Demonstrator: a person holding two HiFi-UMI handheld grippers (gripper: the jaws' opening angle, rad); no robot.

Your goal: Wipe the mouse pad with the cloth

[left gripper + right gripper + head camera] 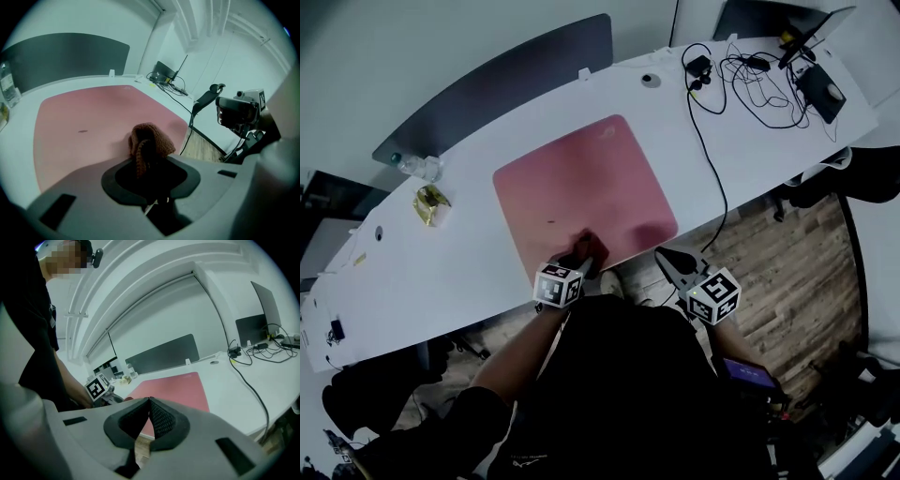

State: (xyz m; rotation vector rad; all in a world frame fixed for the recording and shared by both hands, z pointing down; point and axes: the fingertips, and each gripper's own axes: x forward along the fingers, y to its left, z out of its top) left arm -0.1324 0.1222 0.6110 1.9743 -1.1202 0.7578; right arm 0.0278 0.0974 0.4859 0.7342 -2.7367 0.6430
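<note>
A large pink mouse pad [581, 192] lies on the white desk [469, 262], and shows wide in the left gripper view [89, 122] and further off in the right gripper view [173, 385]. My left gripper [579, 255] is shut on a bunched brown knitted cloth [149, 143], which rests on the pad's near edge [587, 246]. A small dark speck [550, 222] marks the pad. My right gripper [667, 258] hovers off the desk's near edge, jaws closed together with nothing between them [149, 404].
A black cable [712, 159] runs from the back right across the desk to its front edge, close to the pad's right side. More cables and devices [769, 70] crowd the far right. A crumpled wrapper [431, 202] and a bottle [420, 167] sit at the left. A dark divider panel [506, 84] stands behind.
</note>
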